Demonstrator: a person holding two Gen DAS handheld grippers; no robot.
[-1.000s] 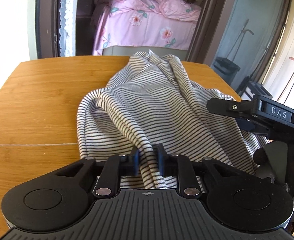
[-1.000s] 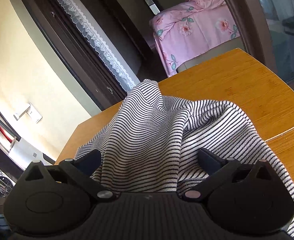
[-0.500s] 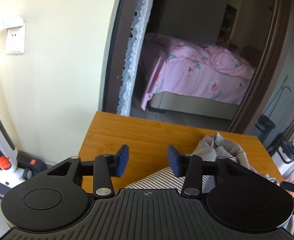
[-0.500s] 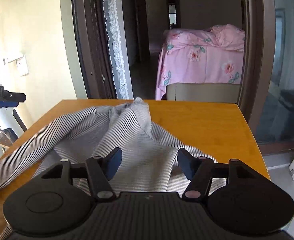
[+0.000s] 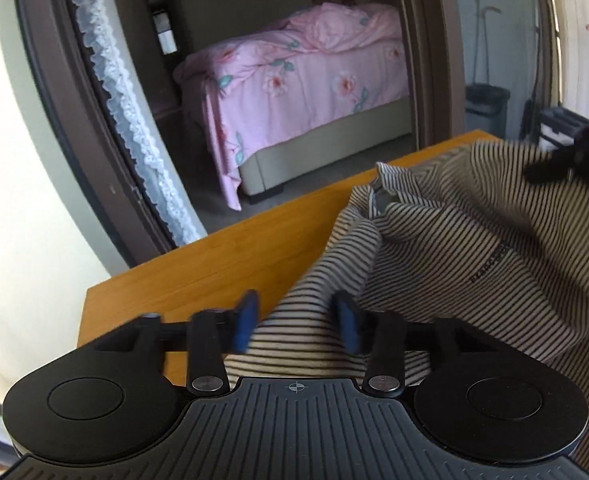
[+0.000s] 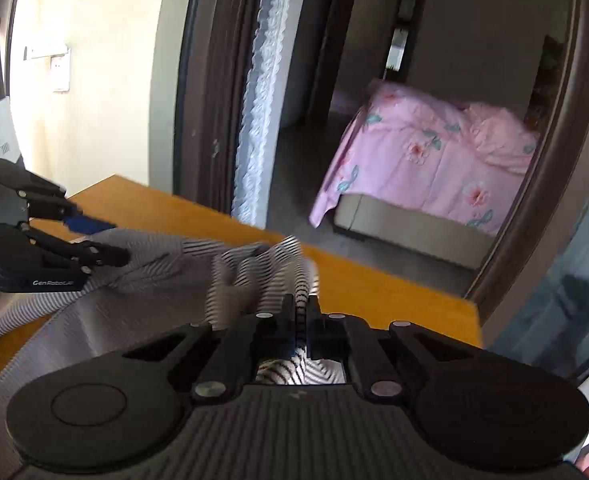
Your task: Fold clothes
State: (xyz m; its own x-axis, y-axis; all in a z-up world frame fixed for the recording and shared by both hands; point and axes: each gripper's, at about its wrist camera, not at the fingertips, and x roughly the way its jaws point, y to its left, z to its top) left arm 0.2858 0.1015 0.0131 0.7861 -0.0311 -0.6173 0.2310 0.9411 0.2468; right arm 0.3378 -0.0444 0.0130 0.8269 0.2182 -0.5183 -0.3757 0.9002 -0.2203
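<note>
Striped shirt (image 5: 454, 248) lies rumpled on the worktop (image 5: 198, 276), pink bed (image 5: 302, 80) beyond. Right gripper (image 6: 301, 312) jaws, wide before, now pinch it; left gripper (image 5: 296, 320) jaws remain wide.

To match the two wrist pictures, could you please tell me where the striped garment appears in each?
Left wrist: striped garment fills the right half, on the wooden table.
Right wrist: lower left and centre, pinched by the right gripper.
Shared landmark: pink floral bed.
</note>
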